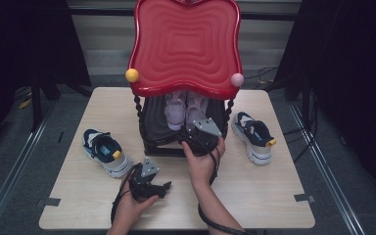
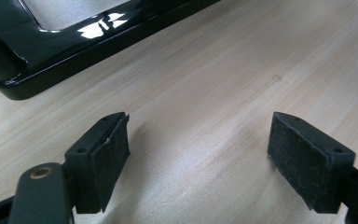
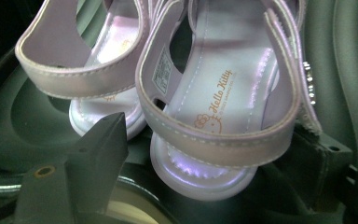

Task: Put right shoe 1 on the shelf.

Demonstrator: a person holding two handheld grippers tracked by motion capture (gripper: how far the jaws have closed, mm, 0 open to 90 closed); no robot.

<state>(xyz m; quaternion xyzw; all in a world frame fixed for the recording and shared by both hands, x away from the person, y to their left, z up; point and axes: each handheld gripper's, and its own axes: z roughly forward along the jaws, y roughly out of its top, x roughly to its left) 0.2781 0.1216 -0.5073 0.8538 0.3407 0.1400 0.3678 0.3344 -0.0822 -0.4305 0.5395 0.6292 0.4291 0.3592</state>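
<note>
Two lilac sandals (image 1: 185,110) sit side by side on lower shelf of red-topped rack (image 1: 185,44), heels toward person. Right gripper (image 3: 209,154) at shelf edge, jaws straddling heel of nearer sandal (image 3: 214,116), spread wide, pads not pressing. Judged step: release after placing. Advice: back out straight, level, avoid snagging heel strap. Left gripper (image 2: 198,158) open, empty, idle over table (image 2: 242,60).

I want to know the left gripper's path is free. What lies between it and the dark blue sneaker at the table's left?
In the high view, bare tabletop separates the left gripper from the dark blue sneaker.
</note>
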